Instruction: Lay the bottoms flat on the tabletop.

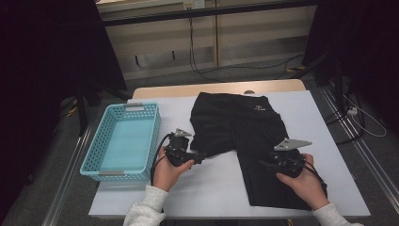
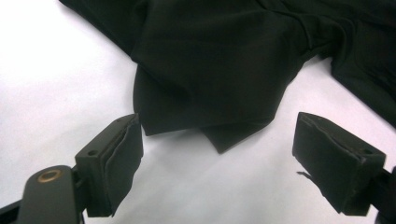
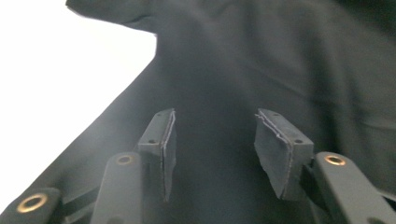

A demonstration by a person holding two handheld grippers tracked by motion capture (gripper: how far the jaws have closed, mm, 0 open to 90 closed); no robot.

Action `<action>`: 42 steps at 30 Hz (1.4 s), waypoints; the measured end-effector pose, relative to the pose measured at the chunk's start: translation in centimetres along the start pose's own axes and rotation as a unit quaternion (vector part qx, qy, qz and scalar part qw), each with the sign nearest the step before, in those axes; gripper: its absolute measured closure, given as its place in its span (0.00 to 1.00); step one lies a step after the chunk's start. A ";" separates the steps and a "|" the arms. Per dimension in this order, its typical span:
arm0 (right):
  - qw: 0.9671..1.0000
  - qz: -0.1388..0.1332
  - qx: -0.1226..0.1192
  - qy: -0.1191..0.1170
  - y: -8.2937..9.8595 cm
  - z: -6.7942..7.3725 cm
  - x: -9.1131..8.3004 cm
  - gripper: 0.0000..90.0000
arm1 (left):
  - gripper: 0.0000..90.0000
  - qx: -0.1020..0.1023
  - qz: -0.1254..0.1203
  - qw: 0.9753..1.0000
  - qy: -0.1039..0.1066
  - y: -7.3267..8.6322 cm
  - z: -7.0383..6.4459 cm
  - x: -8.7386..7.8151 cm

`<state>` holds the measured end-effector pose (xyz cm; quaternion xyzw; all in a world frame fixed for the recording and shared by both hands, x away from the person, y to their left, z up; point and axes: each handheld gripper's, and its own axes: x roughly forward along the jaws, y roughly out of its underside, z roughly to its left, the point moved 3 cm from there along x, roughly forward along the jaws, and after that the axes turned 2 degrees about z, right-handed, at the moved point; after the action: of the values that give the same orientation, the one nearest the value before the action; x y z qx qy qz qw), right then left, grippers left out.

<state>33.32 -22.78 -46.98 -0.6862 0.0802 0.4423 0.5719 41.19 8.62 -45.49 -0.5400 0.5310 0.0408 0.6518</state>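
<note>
Shorts (image 1: 237, 129), black, lie flat across the white tabletop (image 1: 320, 122), right of the blue basket (image 1: 123, 141). Your left tool (image 1: 201, 157) stands wide at the folded leg's hem corner, gripping nothing. Your right tool (image 1: 263, 165) hovers part-open over the other leg, empty.
</note>
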 end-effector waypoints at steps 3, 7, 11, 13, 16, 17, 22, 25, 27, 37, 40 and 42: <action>1.000 0.004 -0.008 -0.014 -0.3 1.2 1.0 0.56 | 0.18 -0.001 0.001 1.000 -0.004 0.1 0.2 0.0; 0.999 0.009 -0.029 -0.037 -0.7 3.1 2.2 0.58 | 0.18 -0.001 -0.002 1.000 -0.014 0.1 0.5 0.0; 0.998 0.015 -0.046 -0.042 -0.8 4.9 3.2 0.54 | 0.18 -0.006 -0.006 1.000 -0.017 0.0 0.6 -0.1; 0.998 0.012 -0.052 -0.038 -0.8 5.5 3.5 0.57 | 0.17 -0.004 -0.006 1.000 -0.019 0.1 0.6 -0.1; 0.997 0.013 -0.063 -0.032 -0.9 5.8 3.5 0.72 | 0.17 -0.002 -0.006 1.000 -0.020 0.1 0.6 -0.1; 0.997 0.012 -0.065 -0.034 -0.9 5.8 3.5 0.81 | 0.17 -0.002 -0.008 1.000 -0.021 0.1 0.6 -0.1; 0.997 0.015 -0.060 -0.052 -0.5 5.8 3.0 0.98 | 0.17 -0.008 -0.010 1.000 -0.016 0.0 0.7 -0.2; 0.996 0.020 -0.057 -0.067 -0.2 6.0 2.6 0.98 | 0.17 -0.008 -0.010 1.000 -0.017 0.0 0.9 -0.2; 0.995 0.021 -0.059 -0.073 0.0 6.2 2.4 0.97 | 0.17 -0.009 -0.010 1.000 -0.017 0.0 1.0 -0.2; 0.996 -0.007 -0.066 -0.058 -0.7 5.8 1.8 0.59 | 0.18 -0.011 -0.016 0.999 -0.031 -0.1 1.5 0.0; 0.997 -0.012 -0.061 -0.052 -0.7 5.5 1.8 0.53 | 0.25 -0.006 -0.013 0.999 -0.044 -0.1 2.0 0.3; 0.997 -0.016 -0.061 -0.049 -0.7 5.4 1.8 0.51 | 0.32 -0.012 -0.013 0.999 -0.050 -0.1 2.4 0.4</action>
<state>32.03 -17.21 -47.44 -0.6985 0.0143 0.4705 0.5390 42.97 10.12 -46.10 -0.5518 0.4903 0.0659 0.6714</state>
